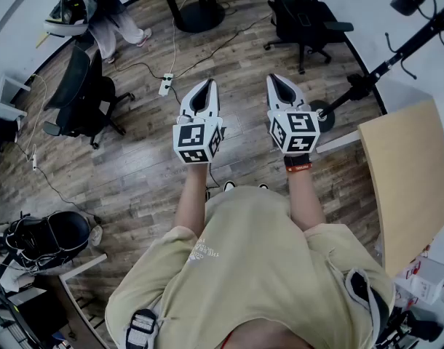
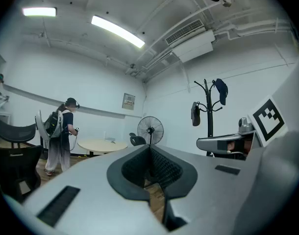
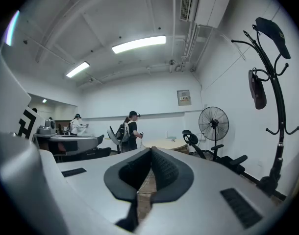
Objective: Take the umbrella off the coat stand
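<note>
A black coat stand (image 3: 279,112) rises at the right of the right gripper view. A short, dark folded umbrella (image 3: 258,89) hangs from one of its hooks, and a dark cap (image 3: 271,27) sits on top. In the left gripper view the same coat stand (image 2: 209,112) is farther off, with the umbrella (image 2: 195,113) on its left side. In the head view the stand's base (image 1: 325,113) is on the floor just right of my right gripper (image 1: 276,81). My left gripper (image 1: 207,86) is held level beside it. Both are shut with nothing between the jaws, well short of the stand.
A standing fan (image 3: 213,125), a round table (image 3: 166,144) and black office chairs (image 1: 303,17) are ahead. A person with a backpack (image 3: 129,130) stands by the table. A wooden desk (image 1: 405,182) is at my right, another chair (image 1: 80,93) at my left, and a power strip (image 1: 166,84) lies on the floor.
</note>
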